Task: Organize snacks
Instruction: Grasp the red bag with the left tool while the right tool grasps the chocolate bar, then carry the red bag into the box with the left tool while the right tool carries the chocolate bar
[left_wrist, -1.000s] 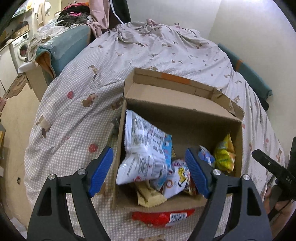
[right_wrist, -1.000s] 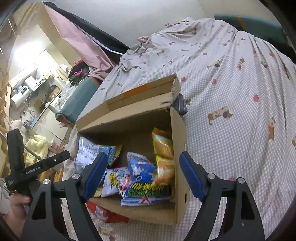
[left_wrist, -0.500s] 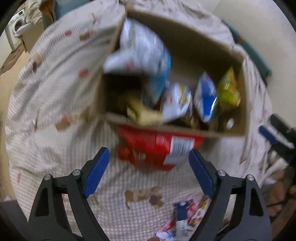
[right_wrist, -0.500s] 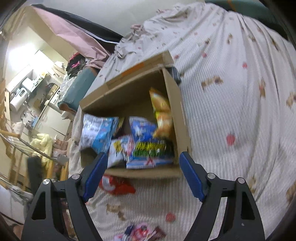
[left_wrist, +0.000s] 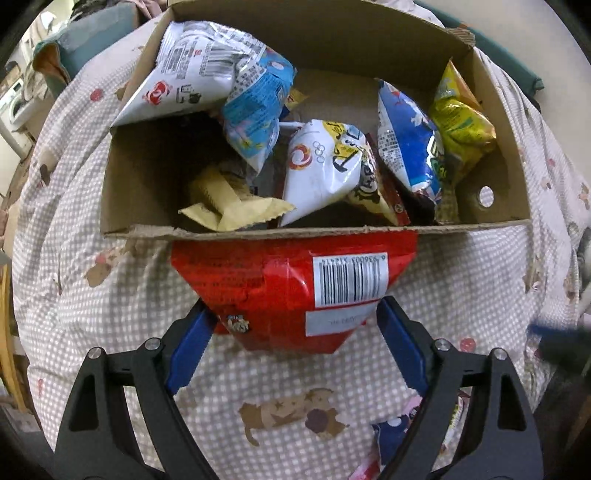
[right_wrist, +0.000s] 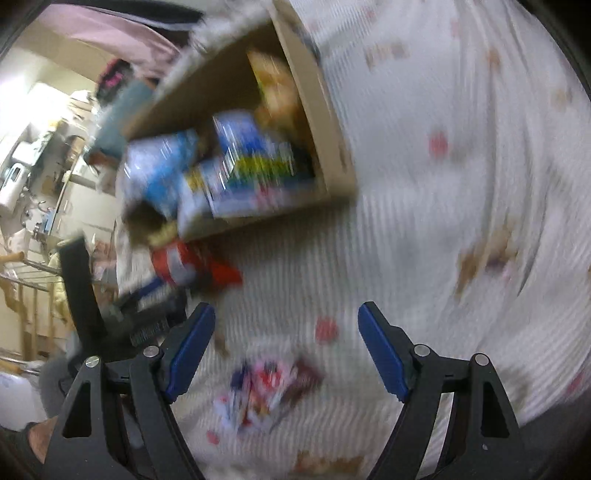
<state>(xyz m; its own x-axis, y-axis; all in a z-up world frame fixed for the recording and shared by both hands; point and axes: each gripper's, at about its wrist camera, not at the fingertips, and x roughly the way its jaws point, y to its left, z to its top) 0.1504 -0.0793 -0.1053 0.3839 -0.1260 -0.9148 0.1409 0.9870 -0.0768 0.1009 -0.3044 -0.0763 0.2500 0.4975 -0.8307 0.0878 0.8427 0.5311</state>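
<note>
We held the left gripper (left_wrist: 291, 347) wide open astride the red foil snack packet (left_wrist: 295, 284) lying against the brown cardboard box (left_wrist: 317, 230), right gripper (right_wrist: 286, 347) likewise wide; closing appeared next.

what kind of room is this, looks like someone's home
Most likely a bedroom in a lived-in home. The cardboard box of snack bags sits on a bed with a checked cover printed with small animals, and the right wrist view shows cluttered household shelves in the background, though it is blurred.
</note>
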